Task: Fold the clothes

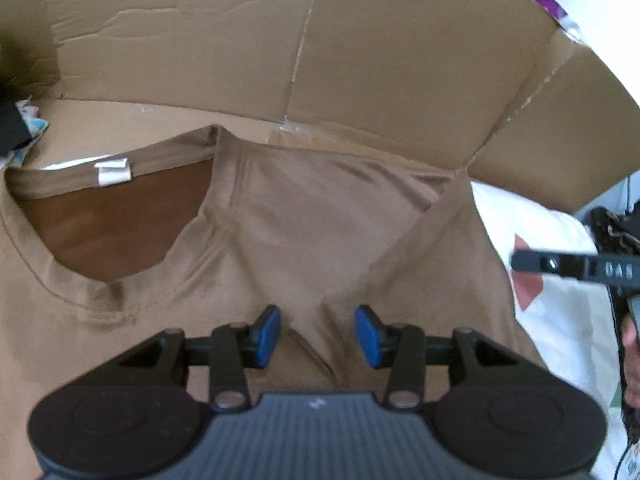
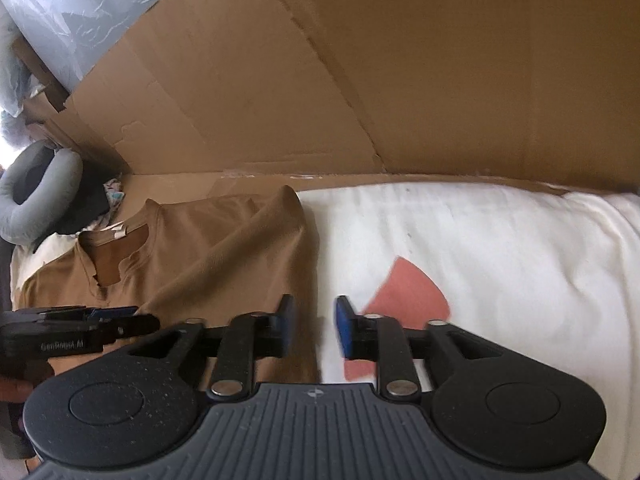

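A tan T-shirt (image 1: pixel 320 220) lies flat, its neckline and white label (image 1: pixel 114 172) at the far left, and one side is folded in over the body. My left gripper (image 1: pixel 318 336) hovers open just above the shirt's chest, a soft crease of fabric below the gap and nothing pinched. One finger of the right gripper (image 1: pixel 560 266) shows at the right edge. In the right wrist view the shirt (image 2: pixel 224 256) lies at the left. My right gripper (image 2: pixel 316 330) stands open over its right edge, where it meets the white sheet (image 2: pixel 500 240), holding nothing.
A tall cardboard wall (image 2: pixel 400 80) stands behind the shirt and sheet. The sheet carries a red patch (image 2: pixel 408 292). A grey neck pillow (image 2: pixel 36 188) and dark clothing (image 2: pixel 90 208) lie at the far left.
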{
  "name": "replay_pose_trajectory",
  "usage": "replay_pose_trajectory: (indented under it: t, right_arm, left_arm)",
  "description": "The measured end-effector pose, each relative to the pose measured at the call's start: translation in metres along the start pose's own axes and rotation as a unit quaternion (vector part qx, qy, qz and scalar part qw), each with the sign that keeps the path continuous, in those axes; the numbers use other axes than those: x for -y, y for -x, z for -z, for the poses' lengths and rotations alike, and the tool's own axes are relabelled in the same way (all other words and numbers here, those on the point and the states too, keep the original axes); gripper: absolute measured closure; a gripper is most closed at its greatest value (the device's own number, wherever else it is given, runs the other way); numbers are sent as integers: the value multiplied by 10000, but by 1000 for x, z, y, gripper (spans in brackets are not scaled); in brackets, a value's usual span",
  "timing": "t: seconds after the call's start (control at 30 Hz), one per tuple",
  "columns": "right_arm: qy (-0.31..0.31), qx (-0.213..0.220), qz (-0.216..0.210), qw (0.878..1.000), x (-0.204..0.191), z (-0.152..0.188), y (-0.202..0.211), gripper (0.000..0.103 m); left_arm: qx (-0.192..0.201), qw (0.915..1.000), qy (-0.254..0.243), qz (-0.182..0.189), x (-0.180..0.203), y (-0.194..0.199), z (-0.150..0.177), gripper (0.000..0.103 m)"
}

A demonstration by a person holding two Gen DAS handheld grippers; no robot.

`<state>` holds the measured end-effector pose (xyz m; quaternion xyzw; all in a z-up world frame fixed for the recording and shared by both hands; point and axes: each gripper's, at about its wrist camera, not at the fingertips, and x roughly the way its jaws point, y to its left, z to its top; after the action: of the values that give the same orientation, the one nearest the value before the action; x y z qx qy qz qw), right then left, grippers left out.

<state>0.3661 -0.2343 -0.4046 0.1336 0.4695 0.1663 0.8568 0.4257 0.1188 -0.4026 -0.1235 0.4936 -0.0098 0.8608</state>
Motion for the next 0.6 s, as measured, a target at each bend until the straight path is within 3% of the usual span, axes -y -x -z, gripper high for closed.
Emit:
replay_pose_trajectory:
  t: [0.17, 0.43, 0.6]
  right_arm:
    - [275, 28, 124, 9995, -13, -17, -19, 68]
    - [797, -25, 282, 9964, -29, -37, -43, 69]
    - [601, -169, 403, 9972, -26, -48, -56, 68]
  left_arm:
    - [-21, 10000, 30, 21, -3, -2, 0, 92]
    - [42, 9998, 54, 194, -5, 10, -3, 96]
    - [24, 9998, 64, 200, -3, 10, -11, 96]
